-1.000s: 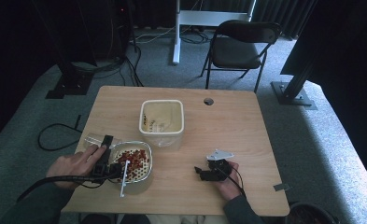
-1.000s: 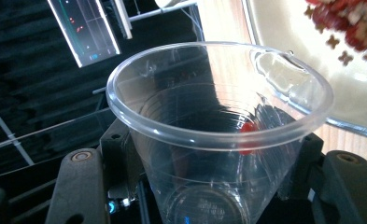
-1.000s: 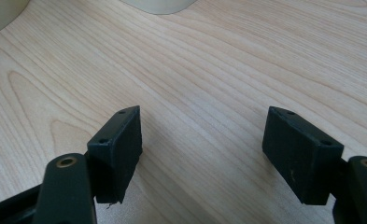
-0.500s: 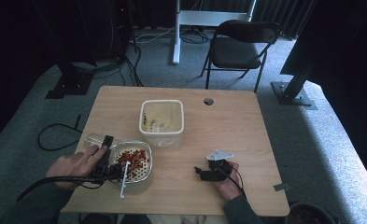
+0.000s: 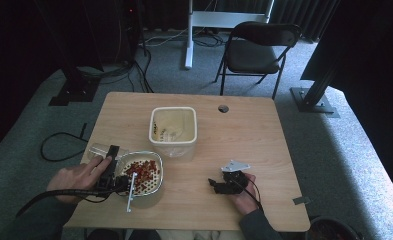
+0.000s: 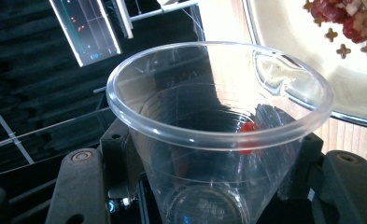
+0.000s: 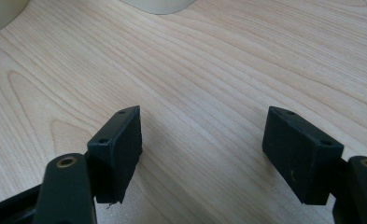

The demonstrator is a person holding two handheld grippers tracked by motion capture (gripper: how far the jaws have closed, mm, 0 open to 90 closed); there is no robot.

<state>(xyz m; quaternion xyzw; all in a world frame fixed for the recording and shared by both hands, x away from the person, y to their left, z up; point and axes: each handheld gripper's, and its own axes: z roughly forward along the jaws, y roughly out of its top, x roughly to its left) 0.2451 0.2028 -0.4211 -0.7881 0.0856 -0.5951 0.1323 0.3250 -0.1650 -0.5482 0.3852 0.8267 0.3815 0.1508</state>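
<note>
A person sits at the near edge of a wooden tabletop (image 5: 244,130) with a gripper in each hand. The left gripper (image 5: 109,167) is near the near-left corner, and its jaws are clamped on either side of a clear plastic cup (image 6: 218,140). From the high view the cup (image 5: 101,149) lies tipped on its side, mouth pointing away from the person, just beside the left rim of a strainer basket (image 5: 140,172). In the left gripper view the cup's round rim gapes toward the camera, and one small red piece (image 6: 248,133) sits against its inner wall; the rest of the cup looks bare.

The strainer basket stands close to the near edge, left of the middle, holding a heap of red bits (image 5: 139,171) over its perforated pale bottom. A thin white rod (image 5: 130,192) leans across its near rim and runs down toward the table's near edge.

Beyond the basket, about mid-table, stands an off-white square tub (image 5: 174,131) with rounded corners, open on top; I cannot tell what lies inside.

The right gripper (image 5: 219,184) rests low over bare wood toward the near-right part of the tabletop, well apart from the tub and basket. Its jaws stand wide apart with nothing between them but wood grain (image 7: 204,140).
</note>
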